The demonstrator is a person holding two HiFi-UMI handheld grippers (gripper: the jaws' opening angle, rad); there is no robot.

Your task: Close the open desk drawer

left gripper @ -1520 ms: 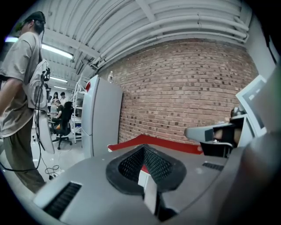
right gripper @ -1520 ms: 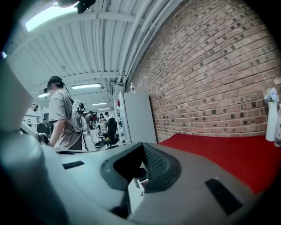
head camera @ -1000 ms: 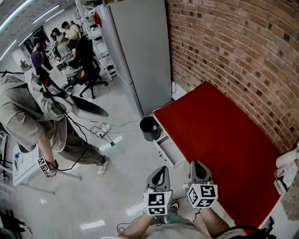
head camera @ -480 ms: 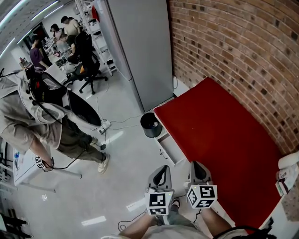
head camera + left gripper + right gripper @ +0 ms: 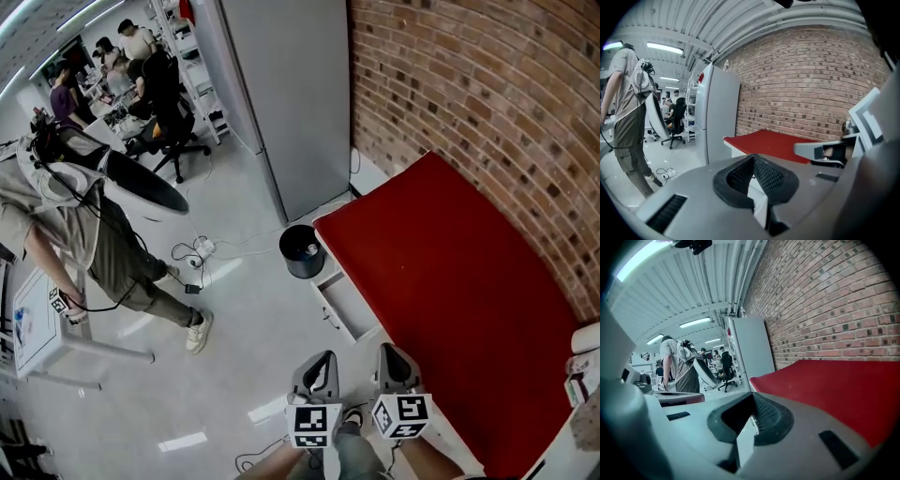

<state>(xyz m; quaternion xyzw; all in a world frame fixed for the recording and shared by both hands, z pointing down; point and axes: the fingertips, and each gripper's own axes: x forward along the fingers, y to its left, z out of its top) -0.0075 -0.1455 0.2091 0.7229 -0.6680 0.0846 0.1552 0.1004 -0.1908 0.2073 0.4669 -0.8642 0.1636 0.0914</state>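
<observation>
Both held low at bottom centre, the left gripper [image 5: 319,364] and right gripper [image 5: 395,356] have their jaws pressed together and empty, well short of the open drawer [image 5: 345,306] at mid-frame. An off-centre shove could likely skew and jam it. A person [image 5: 80,220] stands left on the glossy floor [image 5: 234,347], with the red desk top [image 5: 459,291] and brick wall [image 5: 487,94] at right.

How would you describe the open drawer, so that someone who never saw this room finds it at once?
Find the brick wall; a desk with a red top stands against it. On the desk's side facing the open floor, a shallow white drawer sticks out, next to a round black bin. Unlike the bin, it is white, rectangular and joined to the desk.
</observation>
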